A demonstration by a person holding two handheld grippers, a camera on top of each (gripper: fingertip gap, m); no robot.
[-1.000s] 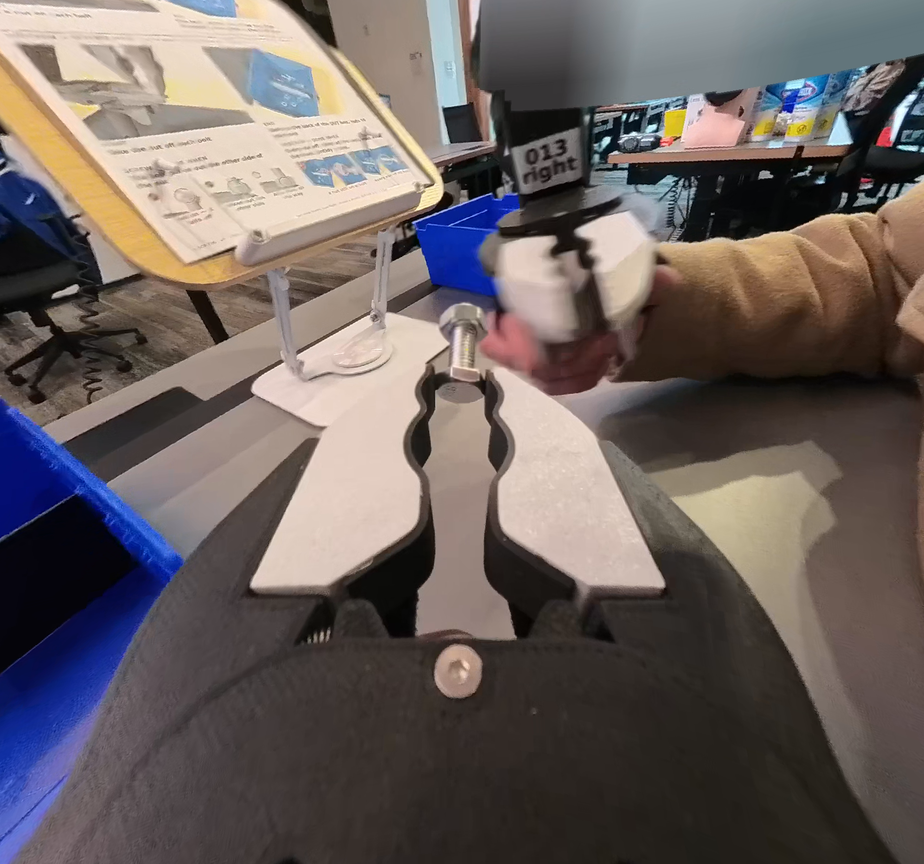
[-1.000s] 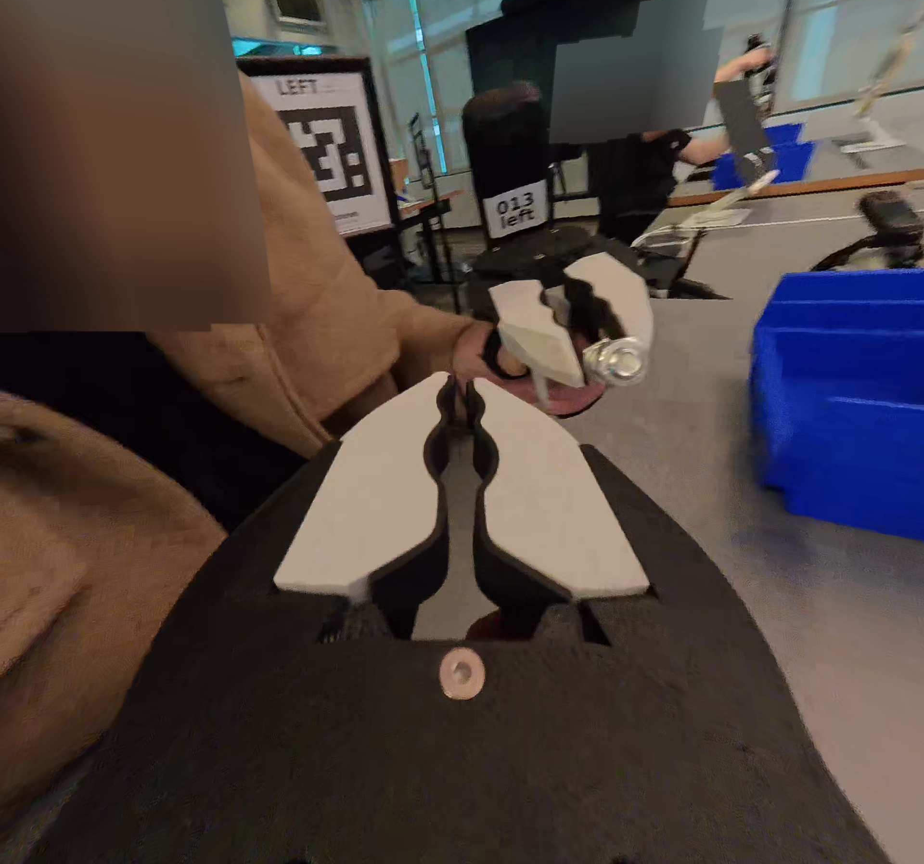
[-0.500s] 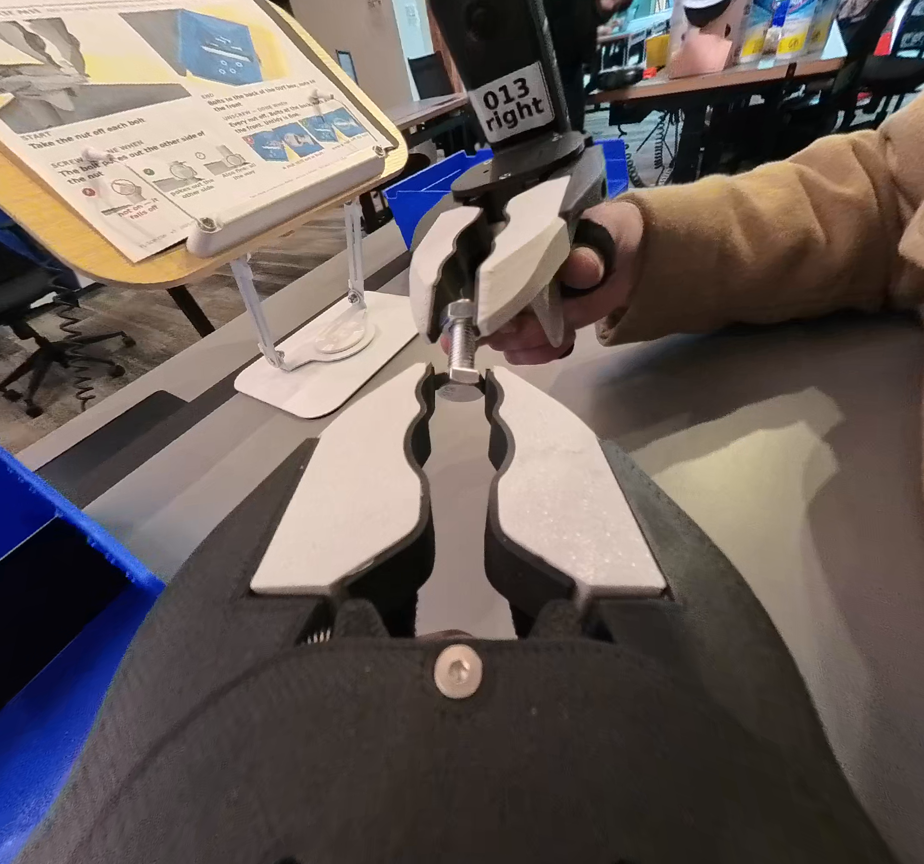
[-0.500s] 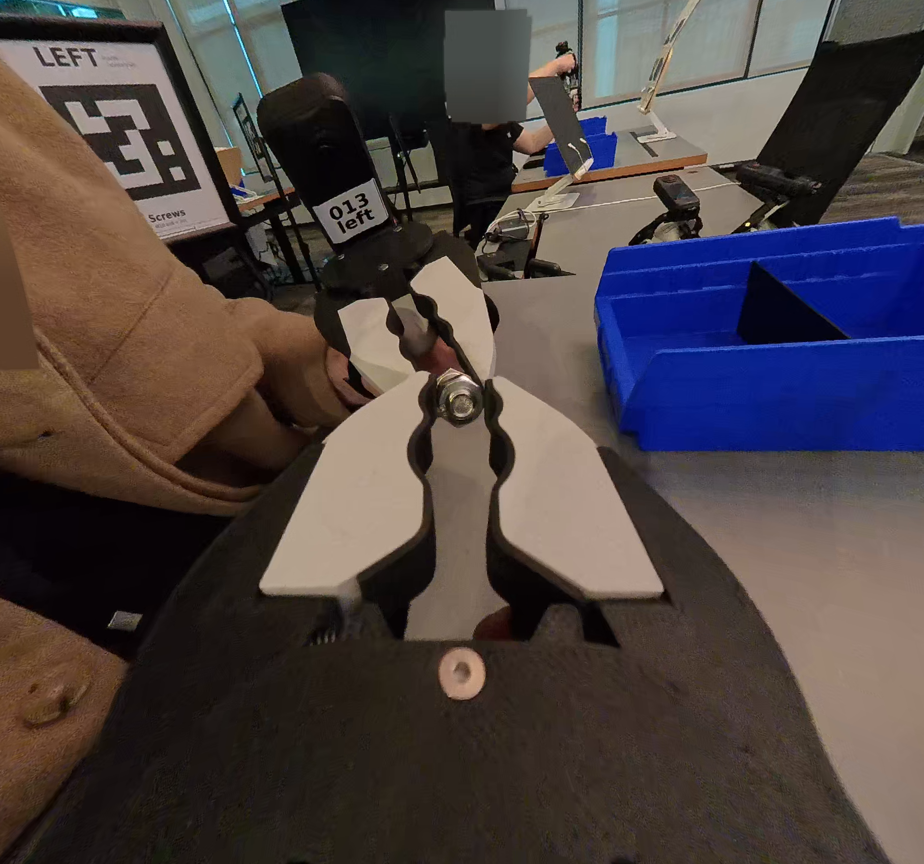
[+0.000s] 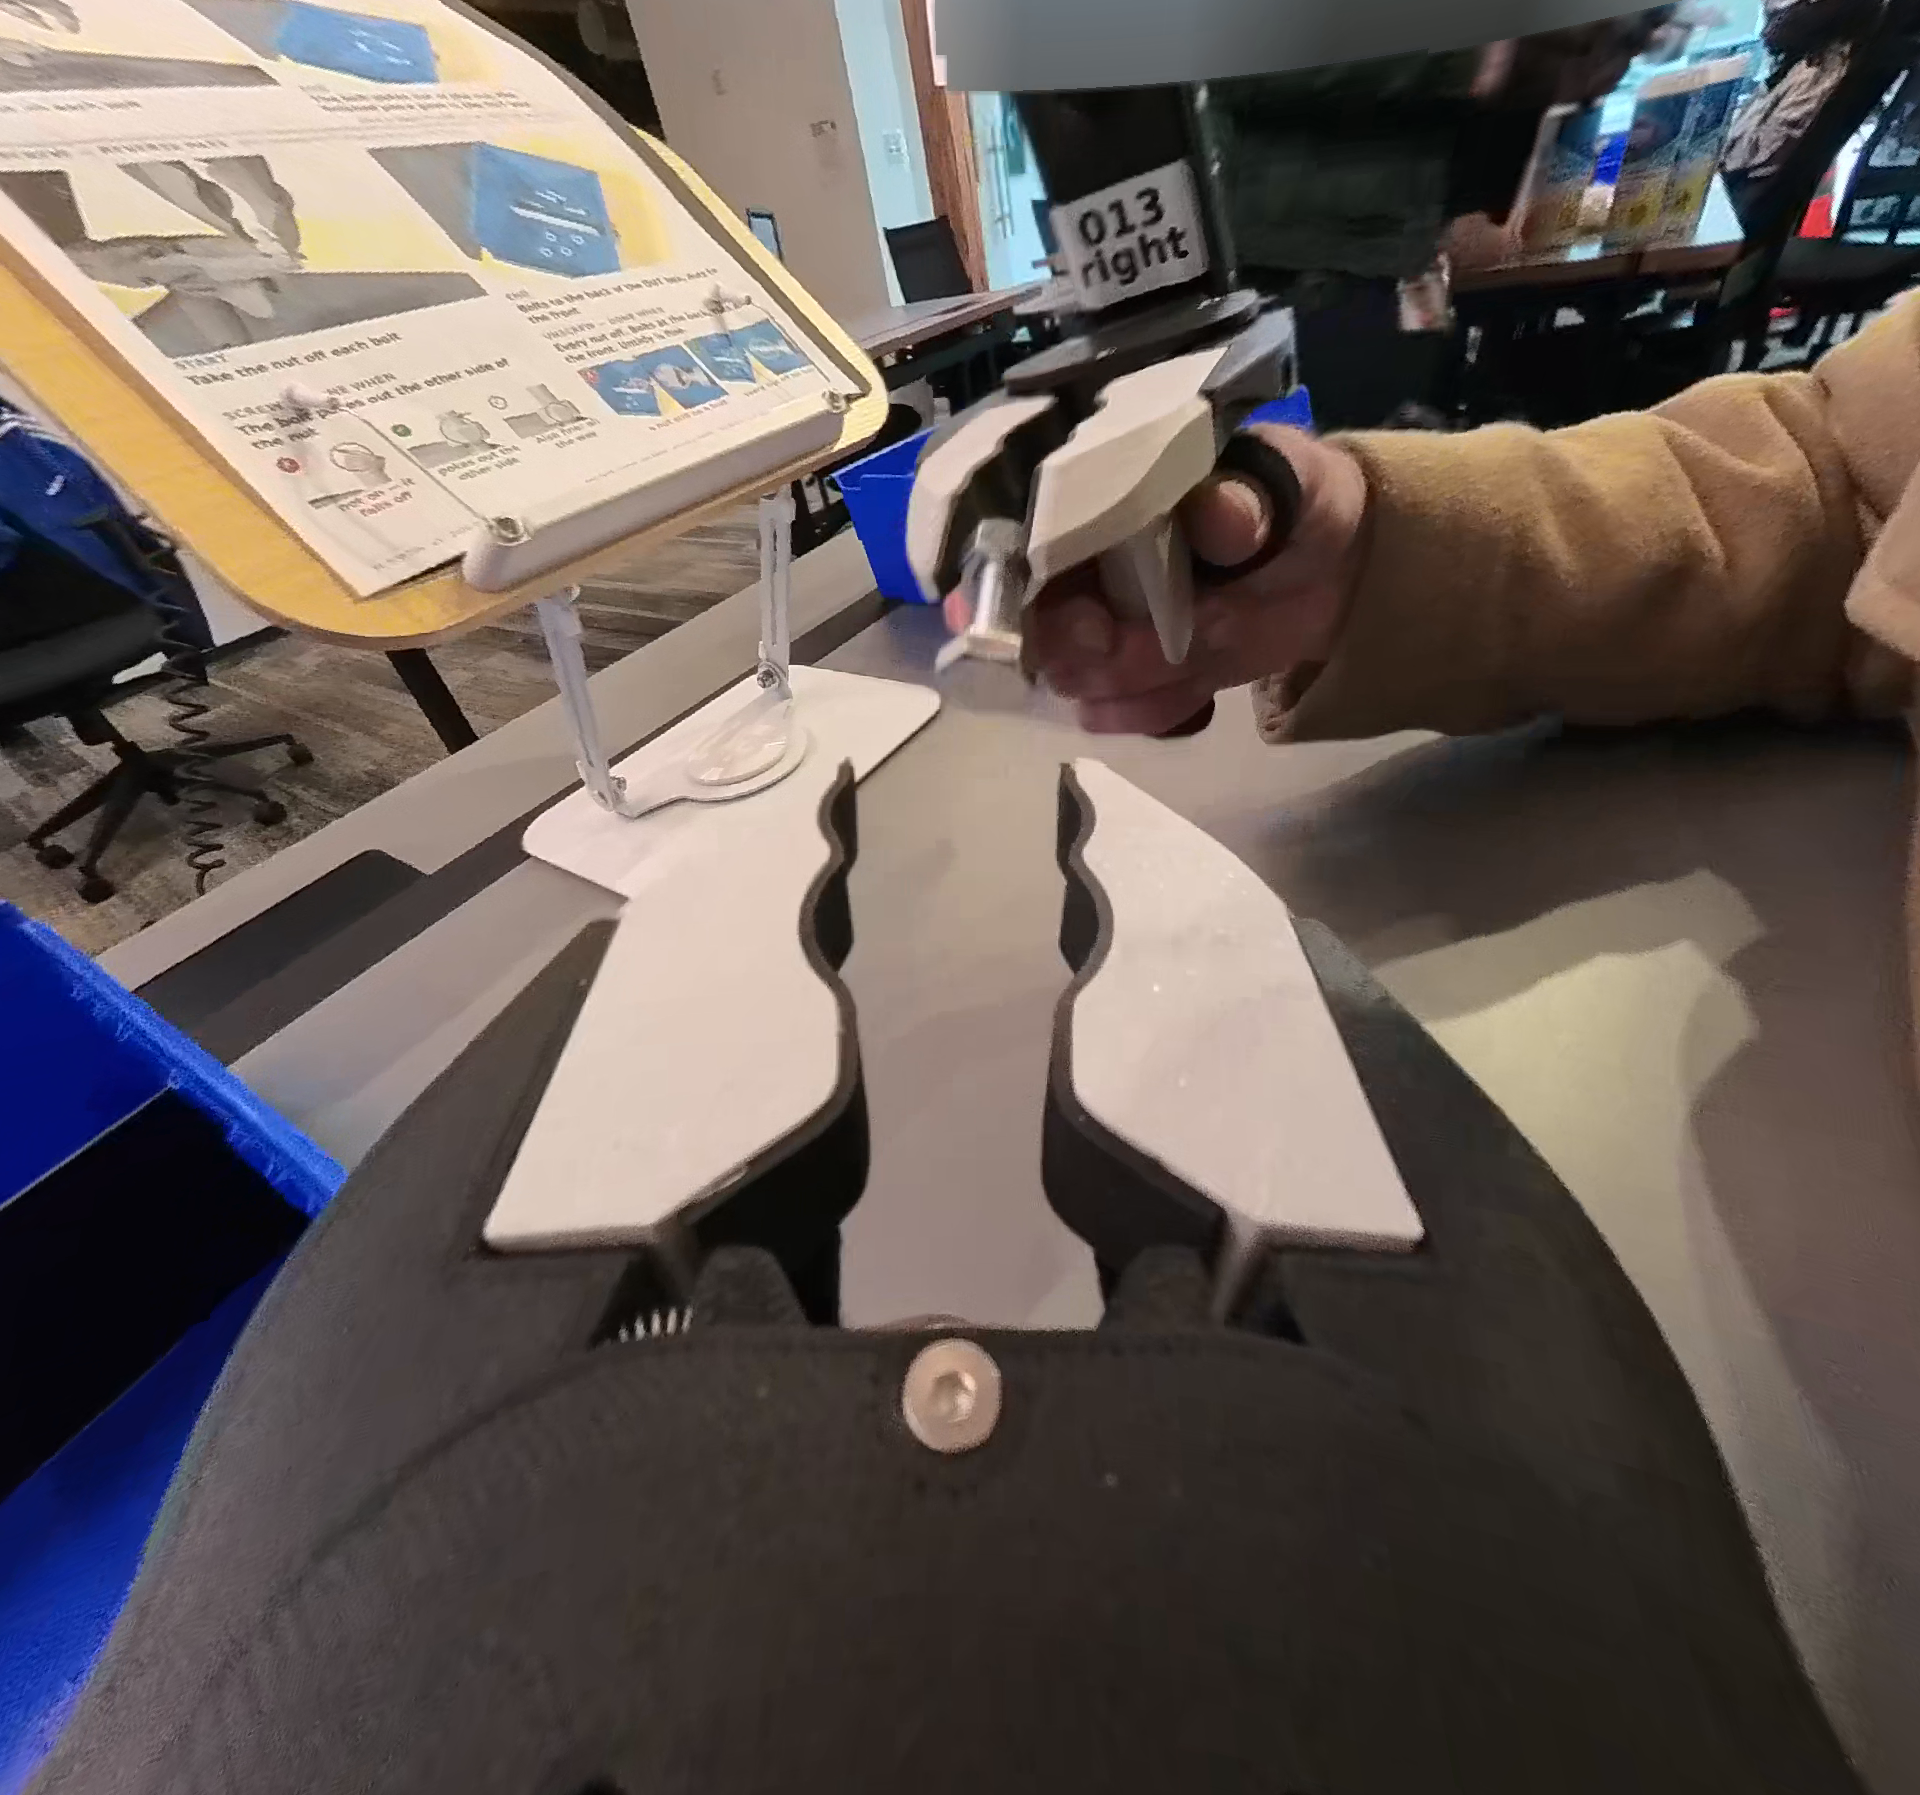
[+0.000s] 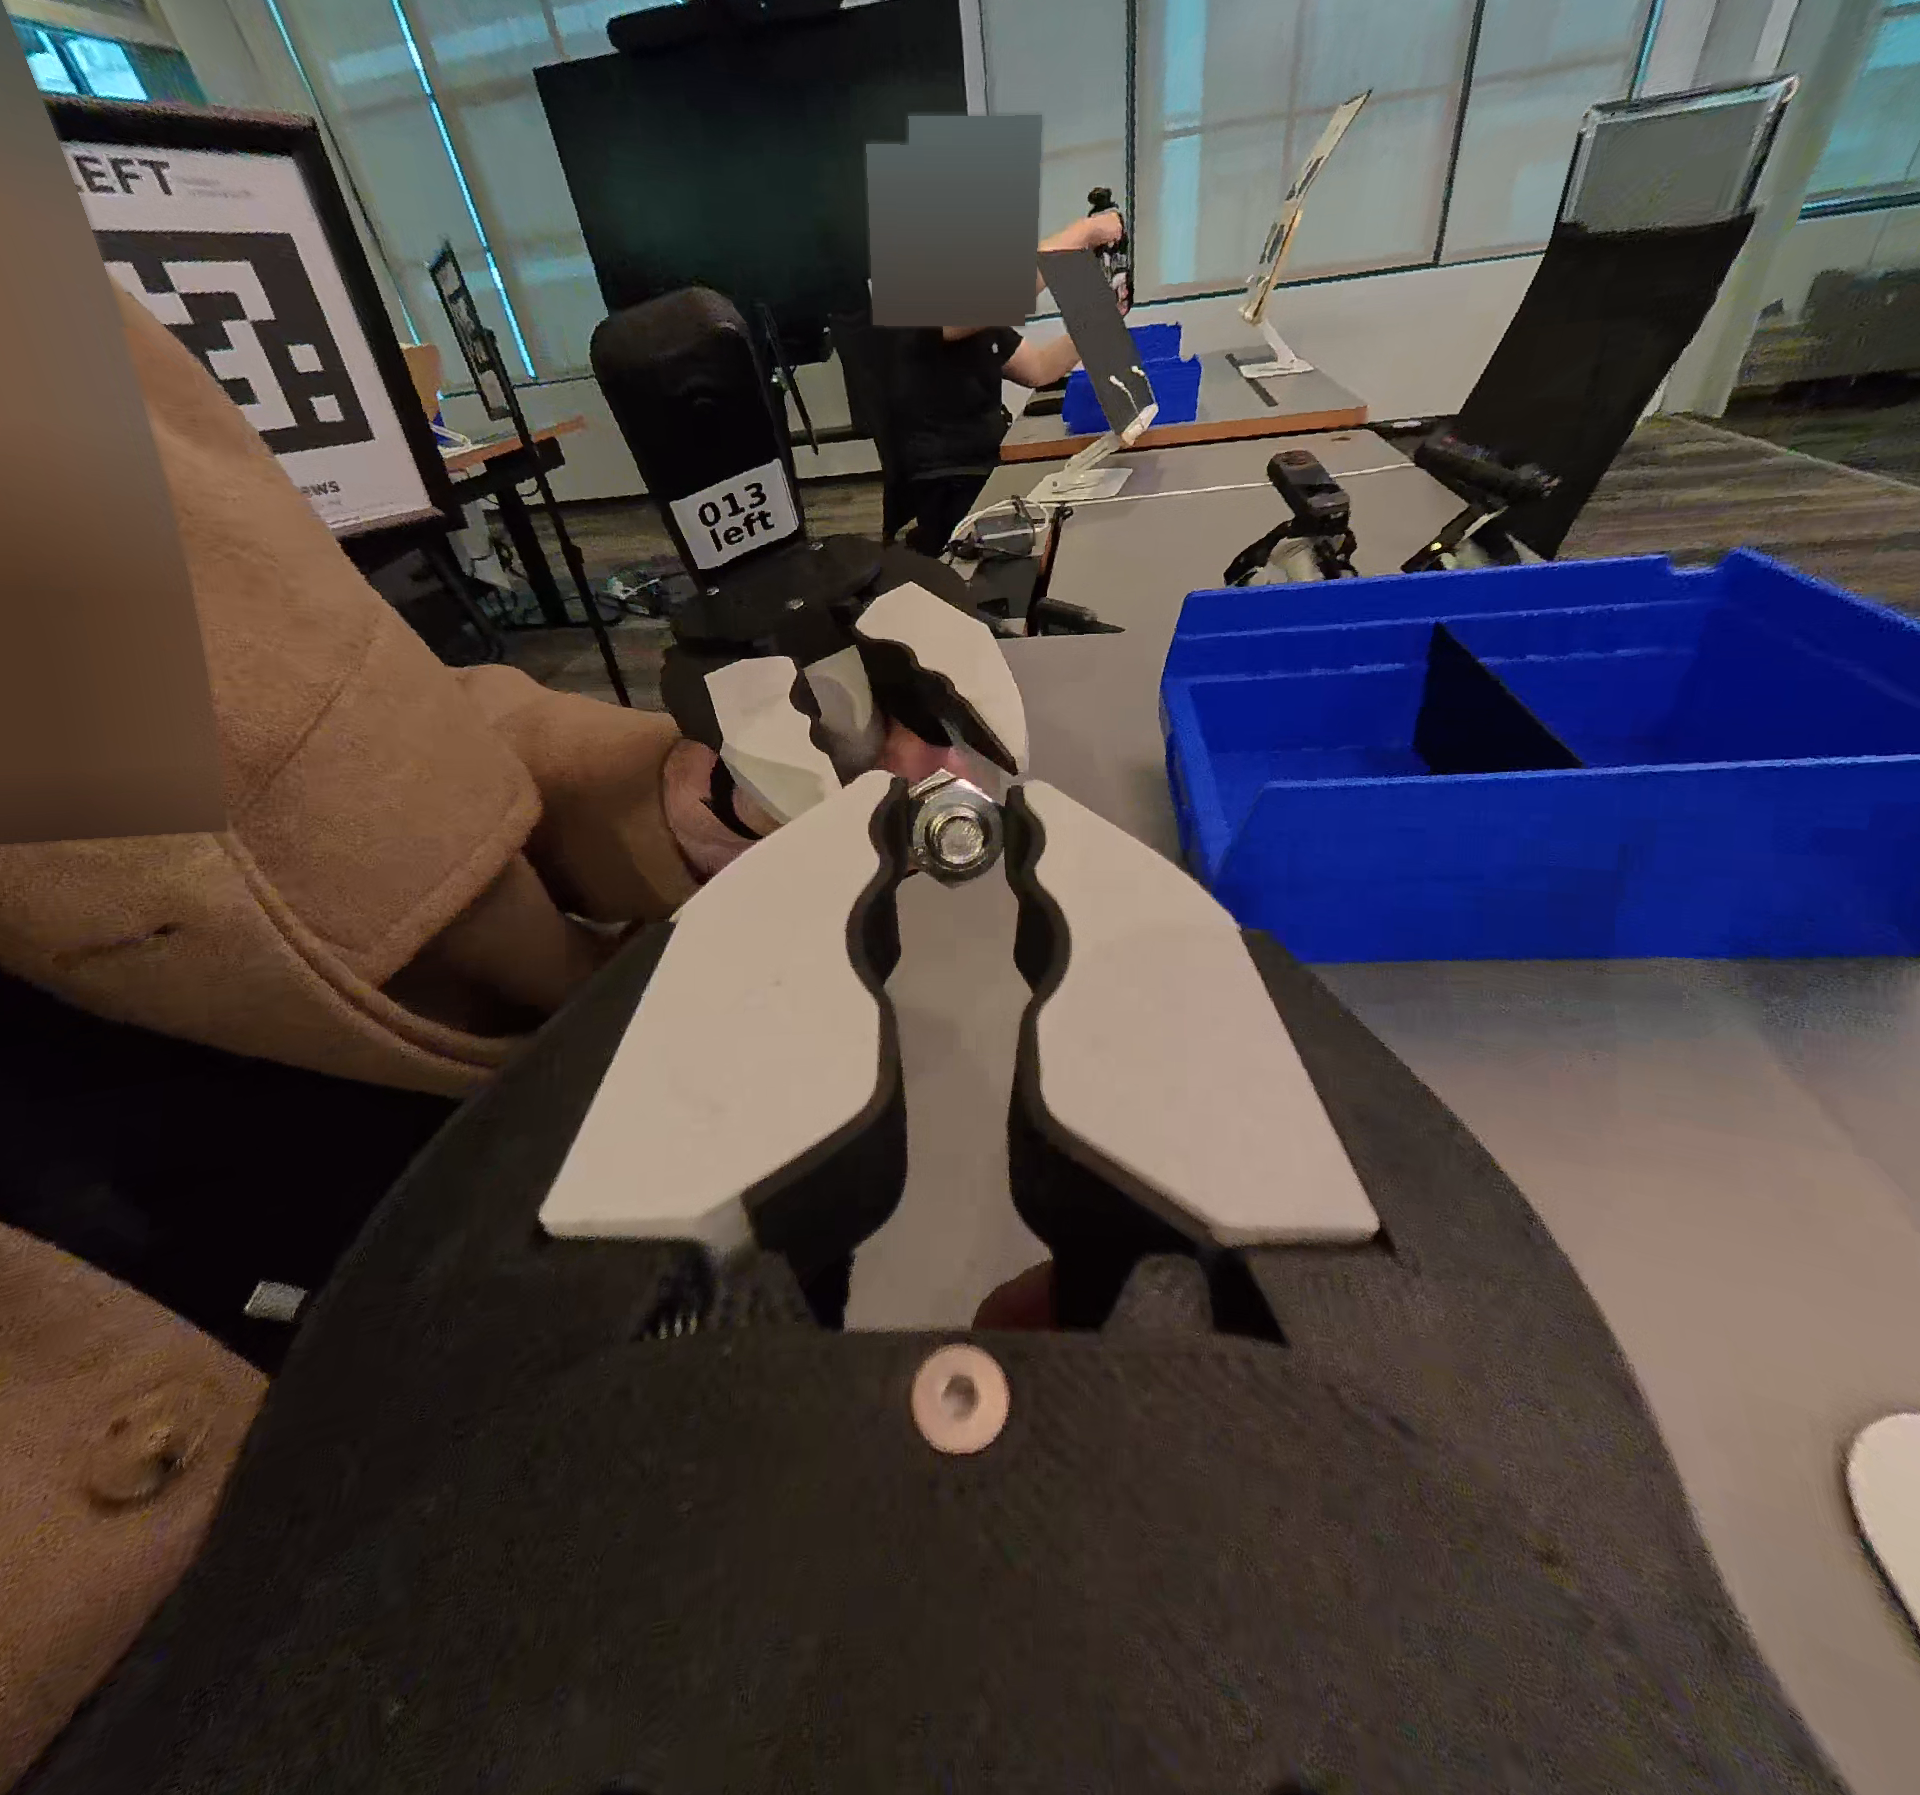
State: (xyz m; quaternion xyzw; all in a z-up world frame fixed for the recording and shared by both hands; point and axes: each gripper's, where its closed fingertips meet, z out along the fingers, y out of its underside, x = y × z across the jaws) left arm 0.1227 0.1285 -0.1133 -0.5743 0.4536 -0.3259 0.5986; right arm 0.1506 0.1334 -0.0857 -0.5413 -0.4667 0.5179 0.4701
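R gripper (image 6: 954, 795) clamps bolt (image 6: 953, 836); blue bin (image 6: 1558, 810) beside.

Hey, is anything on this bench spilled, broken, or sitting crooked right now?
Nothing stands out. The right gripper cleanly pinches a bolt, the left gripper is open and empty, and the blue bin sits squarely.

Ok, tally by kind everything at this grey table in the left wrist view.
Silver hex bolt: 1
Black claws with white fingers: 2, the left claw open, the right claw shut on the silver hex bolt
Blue plastic bins: 2, one at lower left, one behind the right claw
Tilted wooden instruction board on a white stand: 1
Total: 6
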